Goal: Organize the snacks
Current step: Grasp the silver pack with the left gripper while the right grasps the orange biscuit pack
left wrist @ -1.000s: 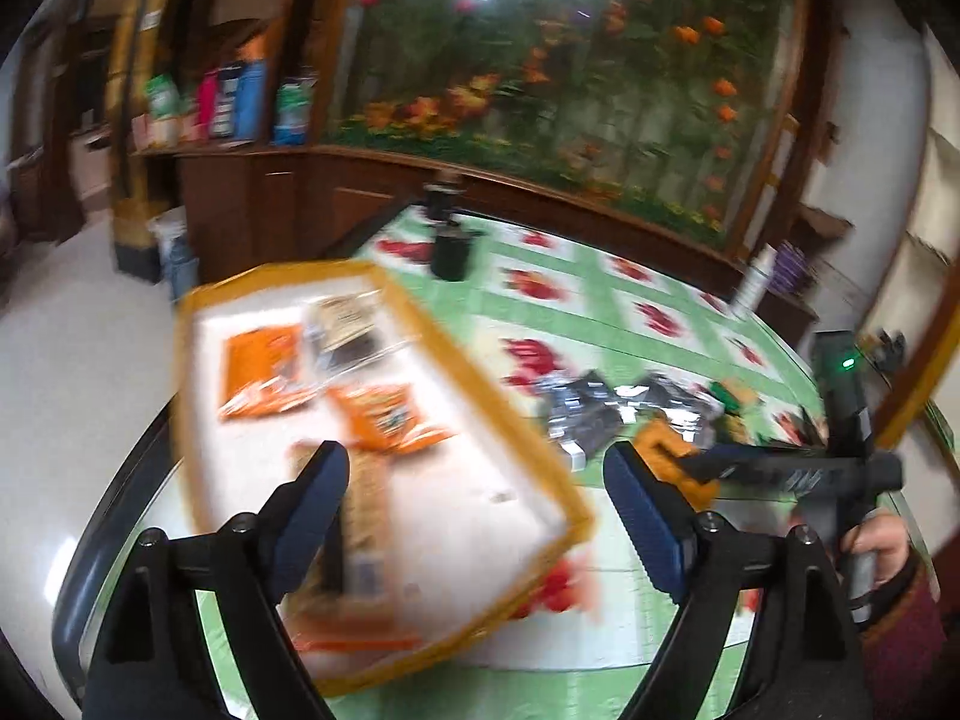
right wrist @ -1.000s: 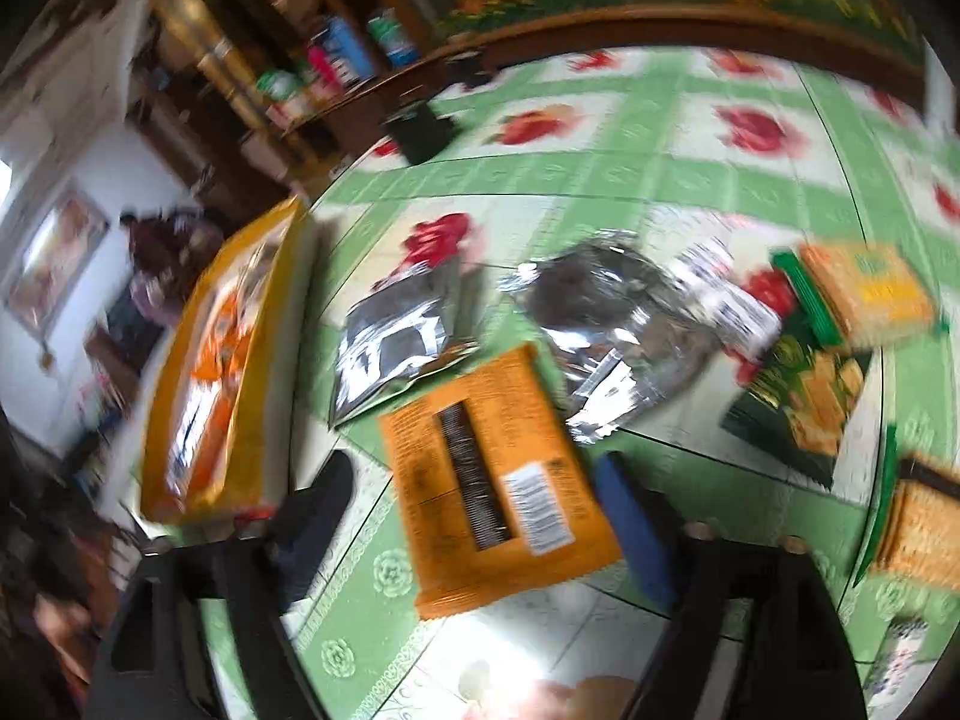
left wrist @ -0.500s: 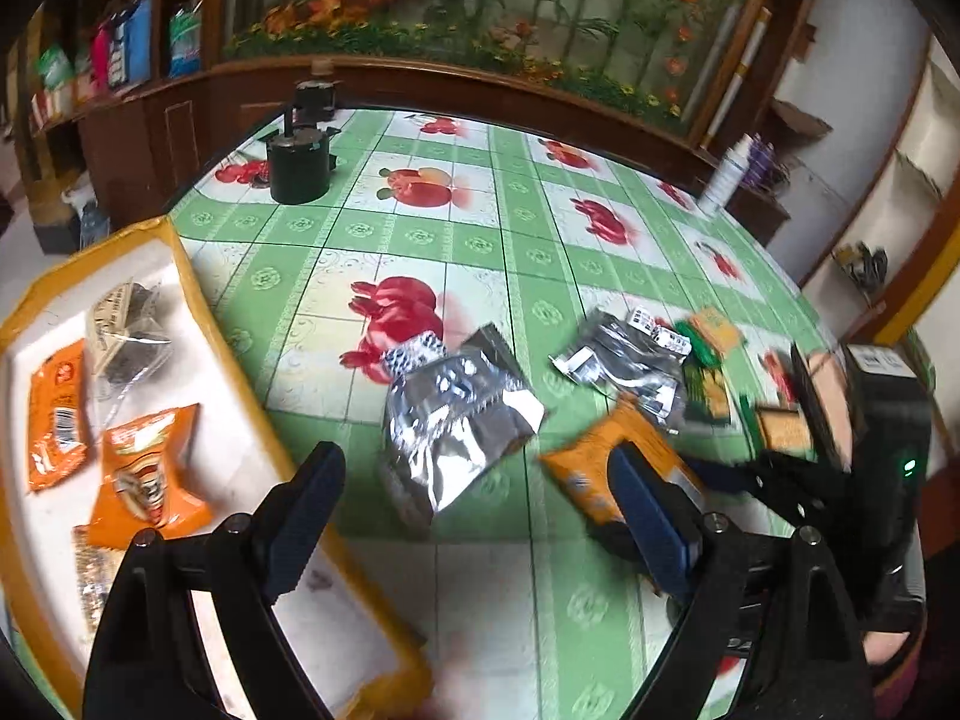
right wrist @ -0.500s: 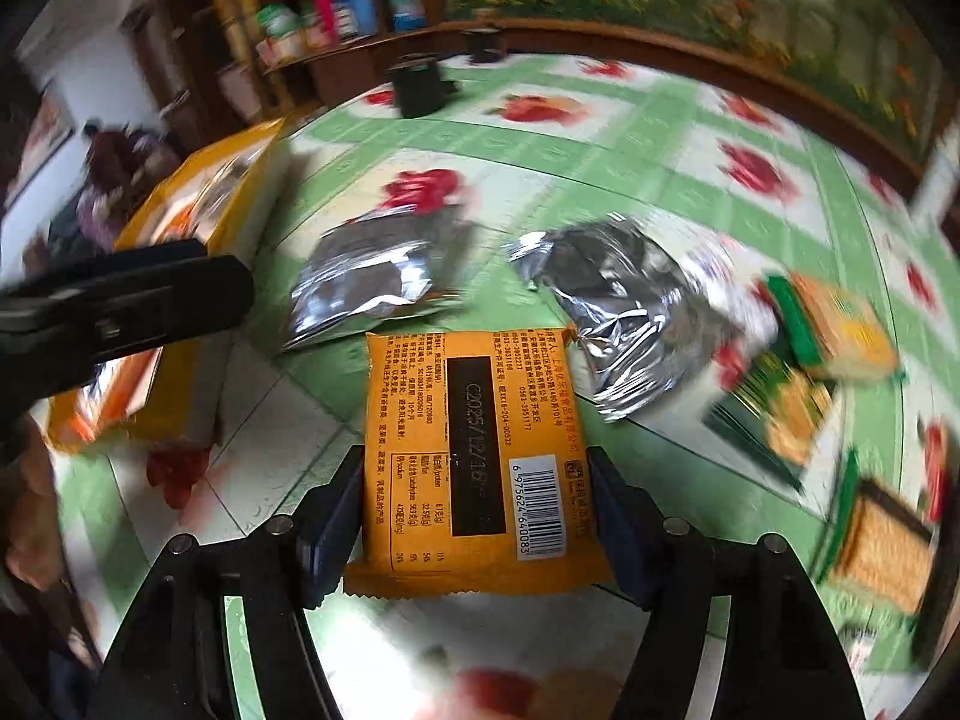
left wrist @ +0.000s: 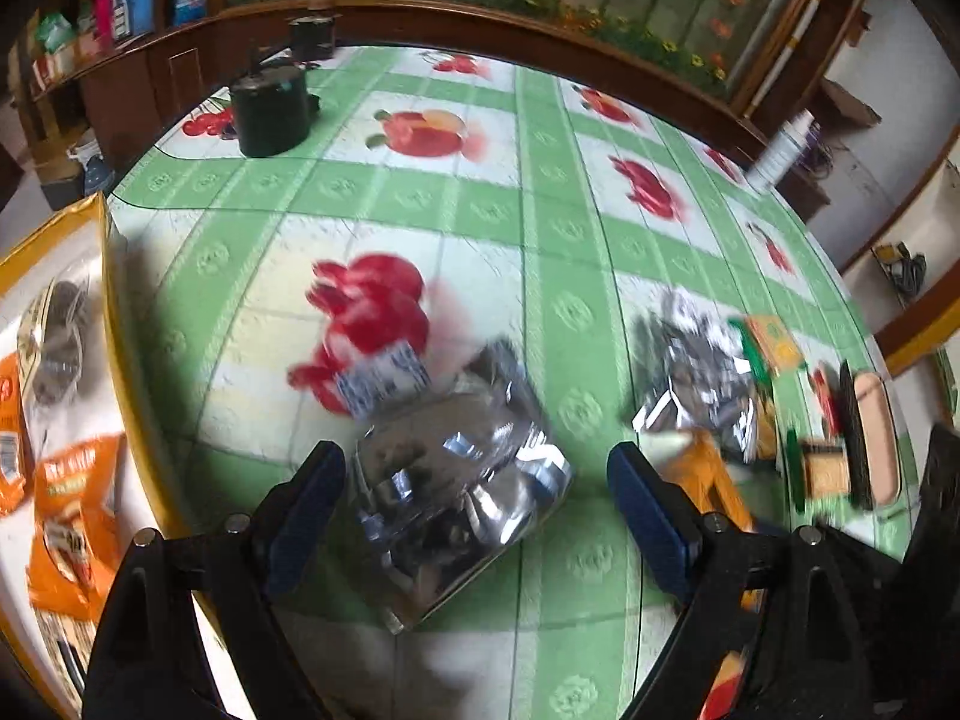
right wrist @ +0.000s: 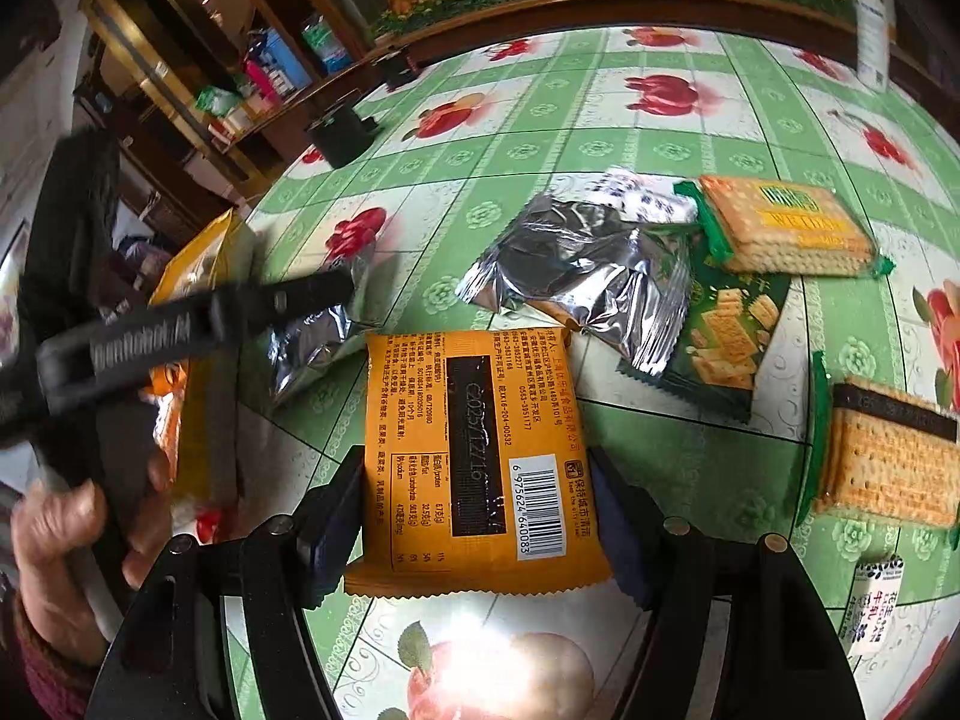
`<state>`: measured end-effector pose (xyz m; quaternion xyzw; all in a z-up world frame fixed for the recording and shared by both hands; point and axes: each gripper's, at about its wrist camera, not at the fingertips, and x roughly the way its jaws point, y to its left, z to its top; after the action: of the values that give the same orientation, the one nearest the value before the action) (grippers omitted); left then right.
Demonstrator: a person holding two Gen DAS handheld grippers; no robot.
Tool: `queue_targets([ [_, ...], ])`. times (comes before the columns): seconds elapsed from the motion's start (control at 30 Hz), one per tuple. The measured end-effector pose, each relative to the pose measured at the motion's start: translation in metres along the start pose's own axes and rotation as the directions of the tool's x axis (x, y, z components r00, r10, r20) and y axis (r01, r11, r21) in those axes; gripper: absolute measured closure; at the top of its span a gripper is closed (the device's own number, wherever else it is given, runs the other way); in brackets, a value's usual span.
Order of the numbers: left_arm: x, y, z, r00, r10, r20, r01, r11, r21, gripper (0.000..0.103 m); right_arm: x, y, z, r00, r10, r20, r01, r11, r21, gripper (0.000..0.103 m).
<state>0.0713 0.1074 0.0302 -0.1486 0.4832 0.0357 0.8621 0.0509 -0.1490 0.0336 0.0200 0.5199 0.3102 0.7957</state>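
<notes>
Left wrist view: the left gripper is hanging with its jaws spread wide over a crumpled silver foil packet on the green tablecloth — a second ago it was over the yellow-rimmed tray, which is now sitting at the left edge with orange snack bags already lying in it. The pads are standing clear of the foil, so nothing is being gripped yet.

Right wrist view: the right gripper is clamping the orange packet, its jaws having just closed in until both pads are pressing the packet's sides. The packet is resting on the cloth, a second foil packet and cracker packs lying beyond — likely the next loads for the tray
</notes>
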Motion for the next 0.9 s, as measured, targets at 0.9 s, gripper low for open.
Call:
queue_targets([
  [0.9, 0.018, -0.047, -0.029, 0.990, 0.135, 0.033, -0.139, 0.973, 0.186, 0.040, -0.012, -0.032, 0.007, 0.997, -0.073, 0.030, 0.068, 0.988, 0.136, 0.029],
])
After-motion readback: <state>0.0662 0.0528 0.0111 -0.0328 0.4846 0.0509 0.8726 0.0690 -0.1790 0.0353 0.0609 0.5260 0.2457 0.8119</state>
